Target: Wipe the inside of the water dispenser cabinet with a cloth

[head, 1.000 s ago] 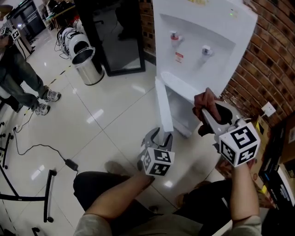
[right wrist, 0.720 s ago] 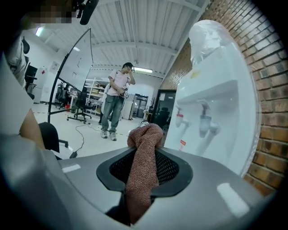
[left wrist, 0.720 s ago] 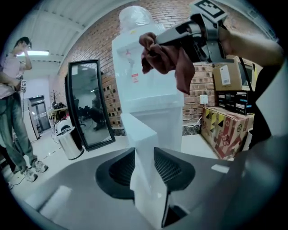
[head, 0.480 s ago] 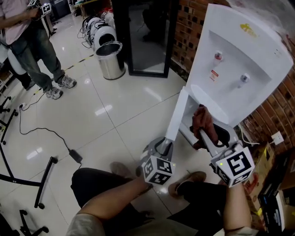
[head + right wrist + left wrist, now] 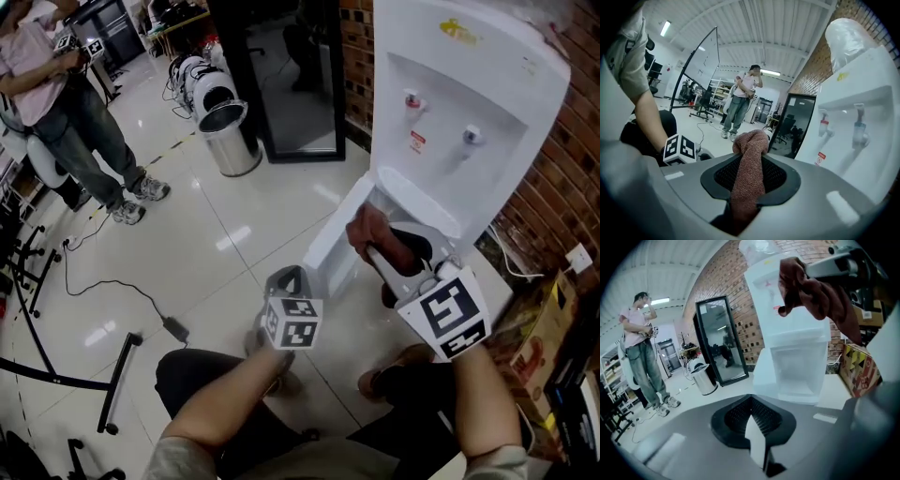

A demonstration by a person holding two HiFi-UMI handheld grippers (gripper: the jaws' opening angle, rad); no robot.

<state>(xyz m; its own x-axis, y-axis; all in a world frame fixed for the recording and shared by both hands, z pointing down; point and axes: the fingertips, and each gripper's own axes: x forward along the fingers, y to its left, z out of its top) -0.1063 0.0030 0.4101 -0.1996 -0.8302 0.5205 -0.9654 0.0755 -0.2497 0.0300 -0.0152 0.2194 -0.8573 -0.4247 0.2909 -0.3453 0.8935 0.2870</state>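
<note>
The white water dispenser [image 5: 469, 84] stands against the brick wall with its lower cabinet [image 5: 417, 246] open. The cabinet door [image 5: 336, 242] is swung out to the left. My right gripper [image 5: 377, 251] is shut on a reddish-brown cloth [image 5: 368, 228], which hangs just in front of the cabinet opening. The same cloth [image 5: 749, 168] fills the jaws in the right gripper view. My left gripper [image 5: 286, 281] sits left of the door, apart from it. Its jaws have just been closing and stand shut [image 5: 751, 404] with nothing between them. It faces the empty cabinet [image 5: 797, 366].
A tall mirror [image 5: 281, 84] and a metal bin [image 5: 228, 131] stand left of the dispenser. A person [image 5: 66, 103] stands at the far left. A cable [image 5: 122, 291] runs over the tiled floor. Cardboard boxes [image 5: 544, 347] lie to the right by the wall.
The left gripper has let go of the door's edge, shut, and drawn back to the left. The door stands wider open. The right gripper still holds the cloth by the opening.
</note>
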